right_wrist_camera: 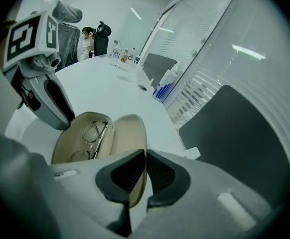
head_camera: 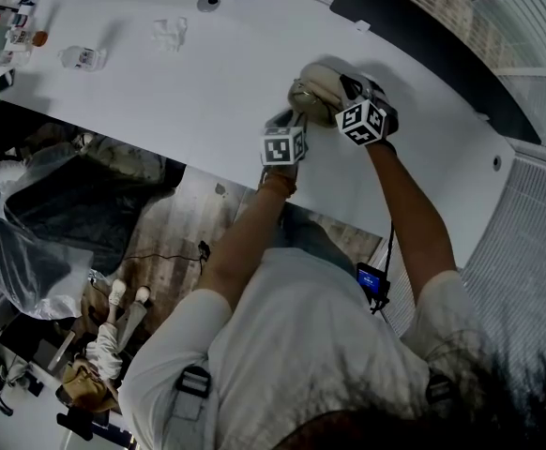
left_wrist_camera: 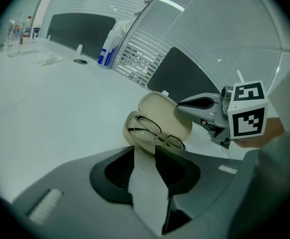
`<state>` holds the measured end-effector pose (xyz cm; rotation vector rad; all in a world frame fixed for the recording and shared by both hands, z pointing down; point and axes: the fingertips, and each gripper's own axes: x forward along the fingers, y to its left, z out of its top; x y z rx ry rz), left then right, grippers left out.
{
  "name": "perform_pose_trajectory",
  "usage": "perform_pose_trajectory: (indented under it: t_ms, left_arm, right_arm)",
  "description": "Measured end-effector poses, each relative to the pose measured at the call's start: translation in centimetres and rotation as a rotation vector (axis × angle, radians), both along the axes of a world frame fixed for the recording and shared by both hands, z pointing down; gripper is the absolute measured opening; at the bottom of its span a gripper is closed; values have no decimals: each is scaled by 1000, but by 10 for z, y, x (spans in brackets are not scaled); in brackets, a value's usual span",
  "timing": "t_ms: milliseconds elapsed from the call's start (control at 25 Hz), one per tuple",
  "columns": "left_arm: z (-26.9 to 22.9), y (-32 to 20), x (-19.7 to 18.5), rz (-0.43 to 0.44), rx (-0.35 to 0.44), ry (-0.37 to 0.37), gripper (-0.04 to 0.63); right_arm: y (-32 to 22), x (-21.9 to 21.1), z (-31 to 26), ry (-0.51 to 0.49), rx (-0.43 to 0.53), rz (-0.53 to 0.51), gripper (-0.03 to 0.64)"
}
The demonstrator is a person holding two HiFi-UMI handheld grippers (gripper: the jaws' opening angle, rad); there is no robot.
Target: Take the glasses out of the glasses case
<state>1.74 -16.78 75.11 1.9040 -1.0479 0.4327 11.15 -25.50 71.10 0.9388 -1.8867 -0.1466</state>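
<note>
White desk (left_wrist_camera: 60,108), blinds (left_wrist_camera: 135,59) behind. Left tool (left_wrist_camera: 145,156) clamped on glasses case (left_wrist_camera: 161,109) base rim; right tool (right_wrist_camera: 145,159) closed on open lid (right_wrist_camera: 130,133) edge. Glasses (left_wrist_camera: 155,132) folded inside base. Spray bottle (left_wrist_camera: 105,54) well apart.

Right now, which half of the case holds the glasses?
The base, the half nearer the left gripper: the glasses lie in it. The lid is empty, and the right gripper is shut on its rim.

One glasses case (left_wrist_camera: 161,111), one pair of glasses (left_wrist_camera: 156,133), two grippers (left_wrist_camera: 145,152) (right_wrist_camera: 145,156).
</note>
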Motion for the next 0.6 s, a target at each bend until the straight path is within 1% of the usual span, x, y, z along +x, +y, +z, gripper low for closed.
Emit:
perform_pose_trajectory:
  t_ms: [160, 360, 600]
  left_arm:
    - [0, 0, 0, -8, -19, 16, 138]
    - [-2, 0, 0, 4, -11, 9, 140]
    - [-1, 0, 0, -5, -26, 26, 147]
  right_arm:
    - [-4, 4, 7, -1, -20, 5, 17]
    - [-8, 6, 13, 10, -42, -1, 20]
    - [-12, 9, 22, 15, -57, 5, 23]
